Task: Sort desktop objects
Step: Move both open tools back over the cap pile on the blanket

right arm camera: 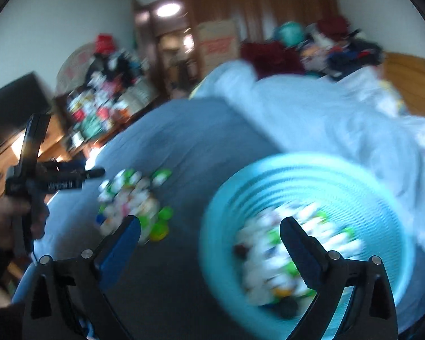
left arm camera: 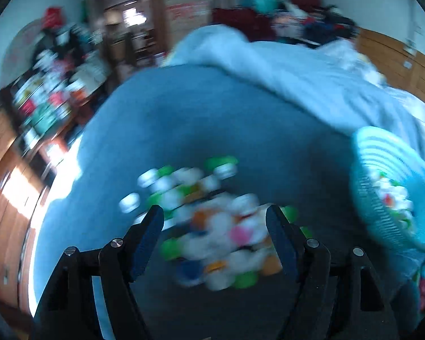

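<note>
A round turquoise basket [right arm camera: 306, 170] with ribbed, slatted plastic walls sits on a blue bedsheet [left arm camera: 198, 119], and its bottom is covered with a jumble of small caps [right arm camera: 294, 255], mostly white with some green, yellow and dark ones; motion blur hides their finer detail. In the left wrist view the same basket [left arm camera: 391, 153] stands at the right edge, well apart from a loose pile of bottle caps [left arm camera: 212, 226] lying on the sheet. These are short round discs, mostly white and green, with pink, orange and blue among them. The left gripper [left arm camera: 215, 215] hangs over this pile with its blue-padded fingers spread wide and nothing between them. The right gripper [right arm camera: 211, 226] hovers between the pile [right arm camera: 133, 198] and the basket, its right finger in front of the basket's contents, its fingers likewise spread apart and empty. A rumpled pale blue quilt [left arm camera: 297, 65] is heaped behind the basket, soft and folded.
</note>
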